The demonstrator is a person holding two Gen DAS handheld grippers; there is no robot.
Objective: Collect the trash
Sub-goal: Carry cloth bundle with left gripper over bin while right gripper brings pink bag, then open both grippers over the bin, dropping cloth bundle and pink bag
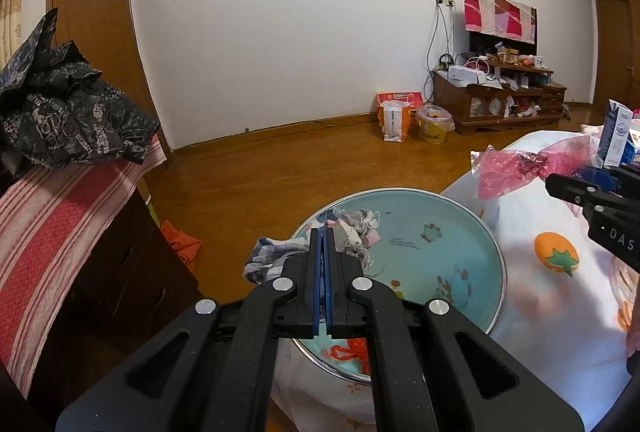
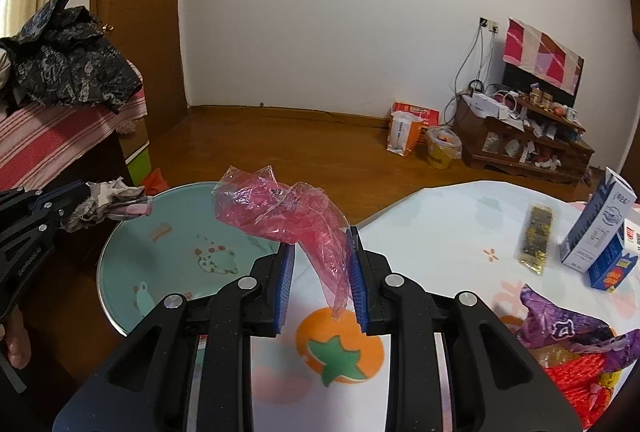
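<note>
I have my left gripper pressed together on a crumpled cloth scrap over the teal basin, my right gripper pinching a pink plastic wrapper beside it, while purple wrappers and cartons wait farther on the table.

A table under a white fruit-print cloth carries a blue milk carton at two o'clock. A dark packet lies beside it, with purple and red wrappers at four o'clock. The light blue basin sits at nine o'clock.
</note>
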